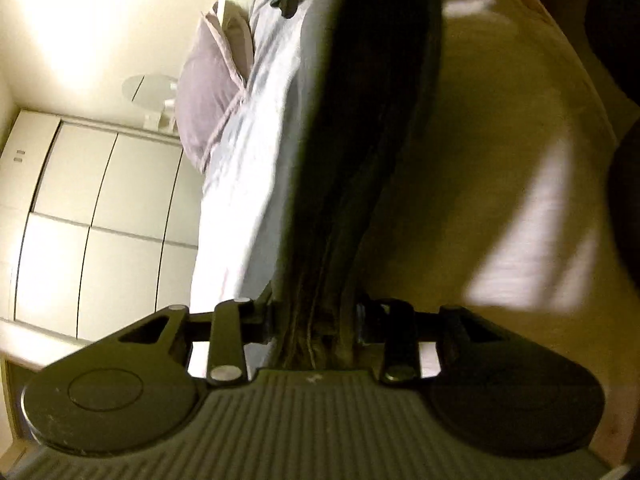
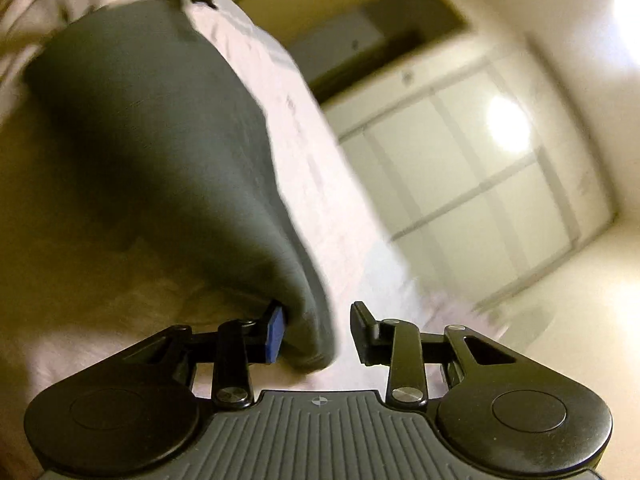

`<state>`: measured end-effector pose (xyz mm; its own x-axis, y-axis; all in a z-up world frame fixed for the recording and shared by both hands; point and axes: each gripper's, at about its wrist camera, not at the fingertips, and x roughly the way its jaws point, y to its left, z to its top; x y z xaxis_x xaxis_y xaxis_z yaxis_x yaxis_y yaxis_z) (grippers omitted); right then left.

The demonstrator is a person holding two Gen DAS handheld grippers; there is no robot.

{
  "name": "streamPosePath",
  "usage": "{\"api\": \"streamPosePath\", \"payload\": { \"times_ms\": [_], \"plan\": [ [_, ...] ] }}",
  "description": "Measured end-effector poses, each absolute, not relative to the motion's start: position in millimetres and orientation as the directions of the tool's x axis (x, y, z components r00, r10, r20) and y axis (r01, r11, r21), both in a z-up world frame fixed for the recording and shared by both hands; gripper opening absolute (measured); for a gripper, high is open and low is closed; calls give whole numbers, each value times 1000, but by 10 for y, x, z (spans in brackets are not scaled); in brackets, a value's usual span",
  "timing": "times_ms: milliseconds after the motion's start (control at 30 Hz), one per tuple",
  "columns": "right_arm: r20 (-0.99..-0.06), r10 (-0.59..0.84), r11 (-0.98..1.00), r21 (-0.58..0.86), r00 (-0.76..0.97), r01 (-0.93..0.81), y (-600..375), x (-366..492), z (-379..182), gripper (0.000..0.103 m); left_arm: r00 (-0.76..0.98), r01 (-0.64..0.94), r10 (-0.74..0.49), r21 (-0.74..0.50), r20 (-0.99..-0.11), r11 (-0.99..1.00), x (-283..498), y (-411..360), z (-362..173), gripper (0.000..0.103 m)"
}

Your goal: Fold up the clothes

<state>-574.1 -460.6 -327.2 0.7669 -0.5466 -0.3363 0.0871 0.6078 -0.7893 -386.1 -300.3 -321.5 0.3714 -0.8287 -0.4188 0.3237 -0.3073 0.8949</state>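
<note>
Left tongs [image 1: 314,320] pinch dark garment [image 1: 360,140] (no label legible).

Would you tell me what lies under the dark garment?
Under the dark garment lies a pale sheet on the bed, with a tan cover alongside. What sits directly beneath the cloth is hidden.

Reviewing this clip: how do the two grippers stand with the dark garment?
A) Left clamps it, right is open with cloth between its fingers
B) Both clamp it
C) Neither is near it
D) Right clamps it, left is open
A: the left gripper pinches the dark garment bunched between its fingers, while the right gripper shows a clear gap beside the cloth edge.
</note>
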Motion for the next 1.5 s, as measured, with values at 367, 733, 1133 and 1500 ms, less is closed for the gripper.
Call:
{"api": "streamPosePath", "payload": {
  "times_ms": [367, 733, 1133, 1500],
  "plan": [
    [-607, -413, 876, -61, 679, 478, -5355, -6389, -2637, 65, 314, 569, -806, 779, -501, -262, -3434, -2858, -2716, 43],
    [-535, -135, 492, 695, 834, 525, -6368, -5569, -2830, 76, 201, 889, -770, 444, -606, -117, -2679, -3247, -2220, 46],
    [-451, -95, 773, 528, 887, 351, -7065, -4607, -1960, 15, 148, 911, -772, 389, -618, -137, -2775, -3363, -2534, 38],
    [-574, -303, 826, 240, 761, 510, -6578, -5118, -2055, 48, 197, 907, -775, 412, -600, -88, -2826, -3308, -2509, 38]
  ]
}}
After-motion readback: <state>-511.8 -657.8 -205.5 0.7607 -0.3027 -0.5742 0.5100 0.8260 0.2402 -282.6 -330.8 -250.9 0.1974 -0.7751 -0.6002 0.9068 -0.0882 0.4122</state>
